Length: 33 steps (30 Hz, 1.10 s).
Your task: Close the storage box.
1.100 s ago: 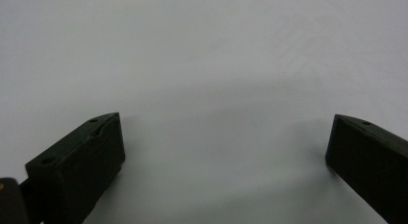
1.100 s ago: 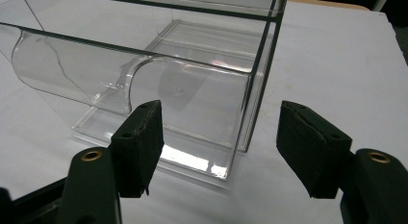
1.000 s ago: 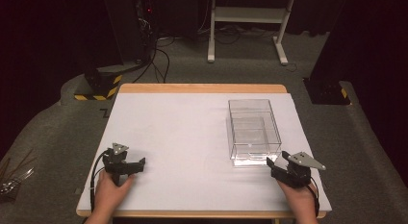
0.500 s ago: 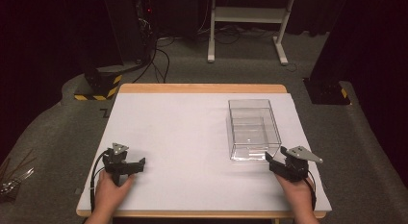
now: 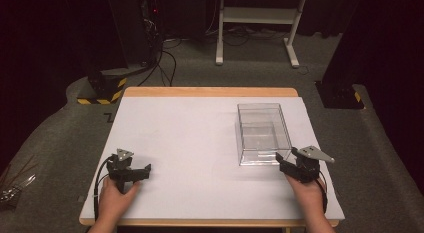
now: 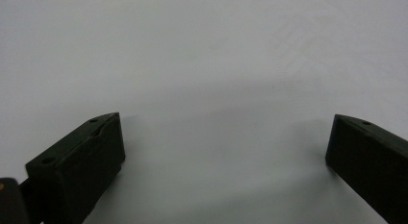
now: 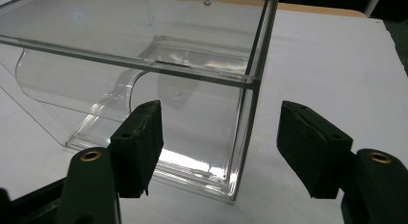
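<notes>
The clear box (image 5: 262, 134) stood upright on the right half of the white worktop (image 5: 190, 138), open at the top and empty. In the right gripper view the box (image 7: 144, 75) showed its near right corner between the jaws, with a curved cut-out in its near wall.

The right tongs (image 5: 286, 164) lay at the box's near right corner, just beside it, held by the right hand (image 5: 309, 189). The right tongs (image 7: 219, 137) were released: the jaws stood wide apart, one in front of the near wall, the other out past the corner over bare worktop. Whether either jaw touched the box could not be told.

The left tongs (image 5: 139, 172) rested low at the near left of the worktop, well apart from the box, held by the left hand (image 5: 116, 195). The left tongs (image 6: 226, 142) were released, jaws spread over bare white surface, nothing between them.
</notes>
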Tool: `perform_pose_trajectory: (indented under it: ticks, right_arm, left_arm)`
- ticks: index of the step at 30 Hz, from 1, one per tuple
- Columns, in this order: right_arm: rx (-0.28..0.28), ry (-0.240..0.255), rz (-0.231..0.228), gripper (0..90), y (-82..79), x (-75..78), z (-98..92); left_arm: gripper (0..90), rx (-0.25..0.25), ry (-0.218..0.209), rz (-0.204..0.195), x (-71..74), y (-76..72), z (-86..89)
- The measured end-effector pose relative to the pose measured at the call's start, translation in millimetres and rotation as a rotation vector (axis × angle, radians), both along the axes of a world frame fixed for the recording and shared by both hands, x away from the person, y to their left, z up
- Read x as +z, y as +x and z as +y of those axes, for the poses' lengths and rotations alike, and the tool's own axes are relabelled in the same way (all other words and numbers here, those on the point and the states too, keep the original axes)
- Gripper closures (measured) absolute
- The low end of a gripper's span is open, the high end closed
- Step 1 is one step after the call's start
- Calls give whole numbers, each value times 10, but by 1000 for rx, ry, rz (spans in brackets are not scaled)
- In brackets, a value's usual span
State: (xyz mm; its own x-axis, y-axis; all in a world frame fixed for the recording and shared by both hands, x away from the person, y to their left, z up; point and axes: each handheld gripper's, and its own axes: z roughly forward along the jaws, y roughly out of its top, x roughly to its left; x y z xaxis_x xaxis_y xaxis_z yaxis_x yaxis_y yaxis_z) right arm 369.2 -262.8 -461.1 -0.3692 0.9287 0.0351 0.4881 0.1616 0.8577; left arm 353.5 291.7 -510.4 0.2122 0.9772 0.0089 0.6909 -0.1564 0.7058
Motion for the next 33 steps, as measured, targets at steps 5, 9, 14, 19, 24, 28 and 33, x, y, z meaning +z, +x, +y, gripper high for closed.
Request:
perform_pose_trajectory:
  ticks: [5,9,14,19,24,28,33]
  right_arm:
    - [-4,-2,1,333,49,3,7]
    - [-8,3,2,334,85,9,14]
    - [-11,6,4,333,130,4,13]
    - [-6,10,9,324,159,3,14]
    - [-6,8,9,329,154,3,17]
    - [-6,16,15,339,140,-3,21]
    - [1,15,15,339,104,-20,-4]
  left_arm:
    - [3,0,0,0,0,0,0]
    - [2,0,0,0,0,0,0]
    - [3,0,0,0,0,0,0]
    - [2,0,0,0,0,0,0]
    - [3,0,0,0,0,0,0]
    - [3,0,0,0,0,0,0]
    - [3,0,0,0,0,0,0]
